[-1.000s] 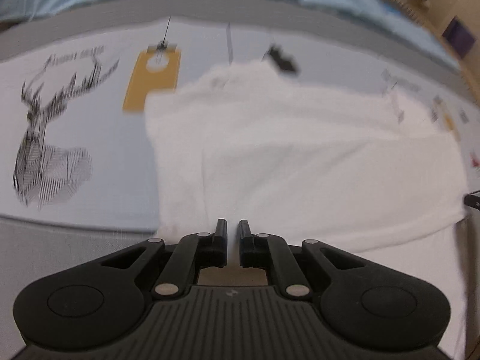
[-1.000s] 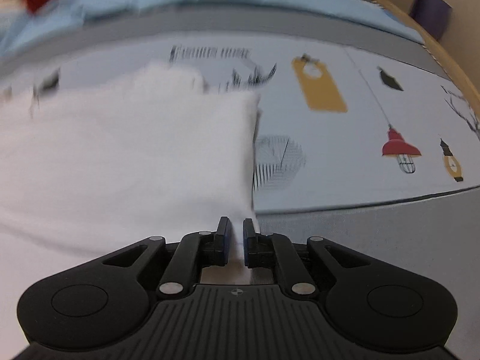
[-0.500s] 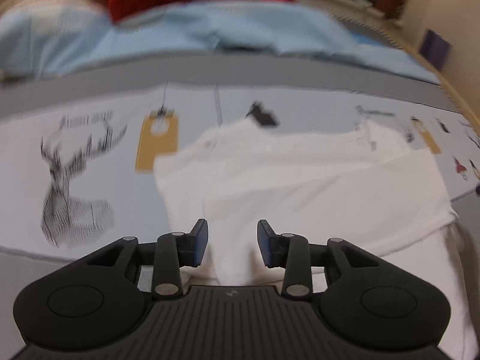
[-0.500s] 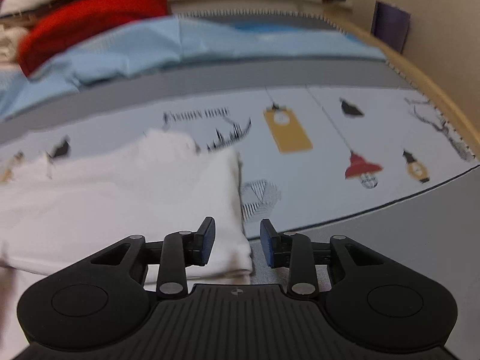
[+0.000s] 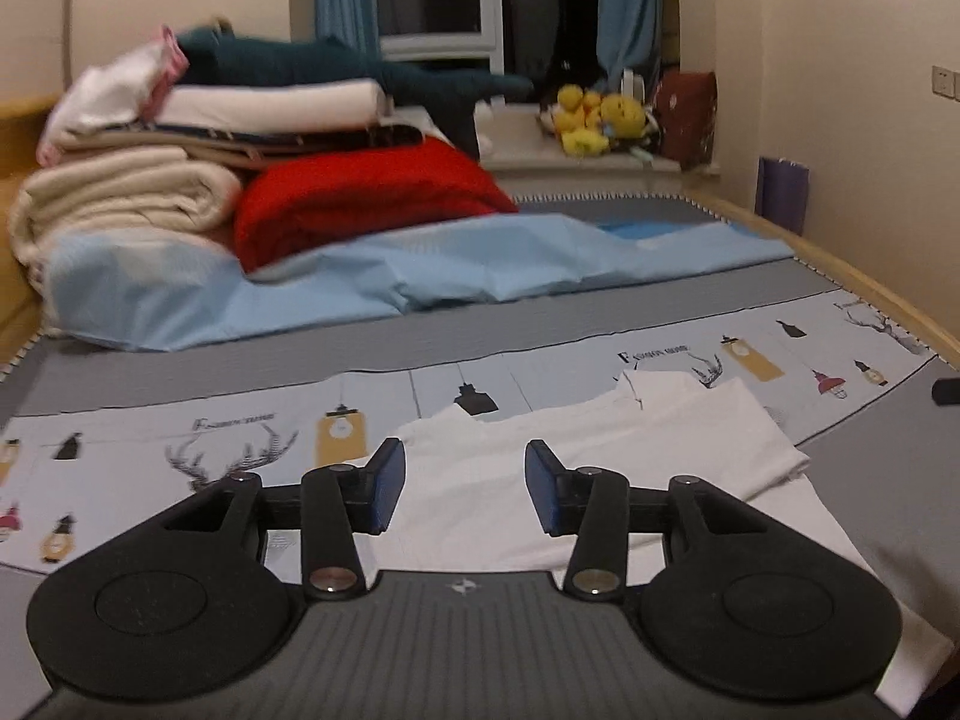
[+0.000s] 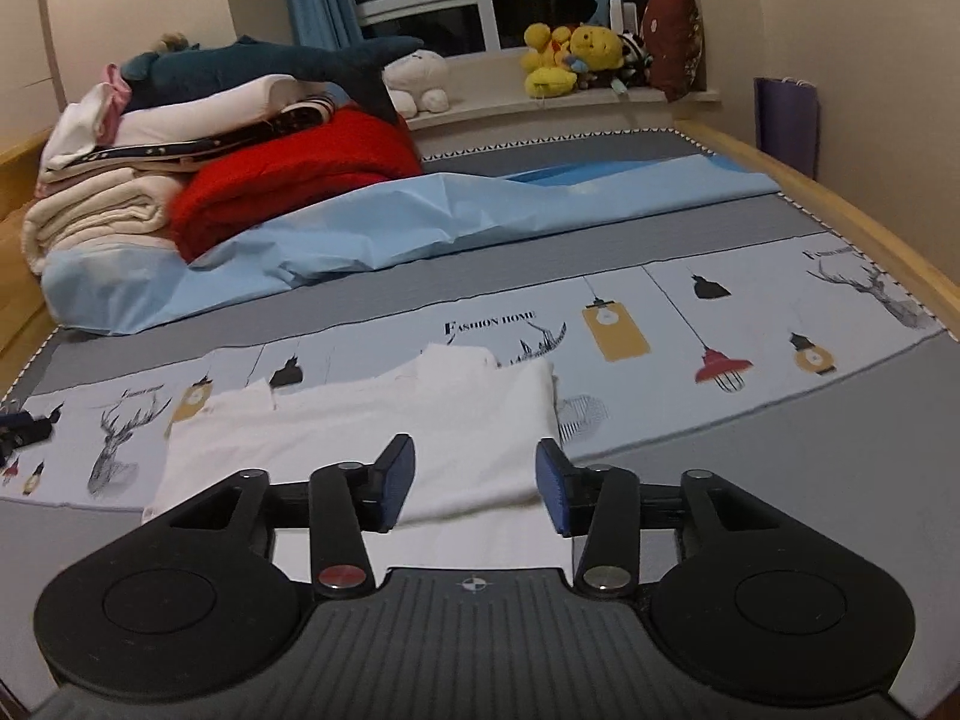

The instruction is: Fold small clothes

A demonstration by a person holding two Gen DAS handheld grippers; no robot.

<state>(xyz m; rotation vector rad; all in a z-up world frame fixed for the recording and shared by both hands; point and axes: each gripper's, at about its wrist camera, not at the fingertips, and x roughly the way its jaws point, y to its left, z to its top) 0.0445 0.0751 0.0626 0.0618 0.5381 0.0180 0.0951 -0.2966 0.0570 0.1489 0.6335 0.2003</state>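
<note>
Partly hidden white garment (image 6: 384, 420) behind gripper bodies

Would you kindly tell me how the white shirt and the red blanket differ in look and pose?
The white shirt lies flat and thin, near the claws; the red blanket sits bunched thick at the far end. The shirt lies alone; the blanket leans against stacked bedding. Both rest on the bed.

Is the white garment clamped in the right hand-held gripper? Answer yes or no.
No: the right hand-held gripper has its jaws apart and opening, with nothing between the pads, and the white garment lies flat on the bed beyond them.
</note>
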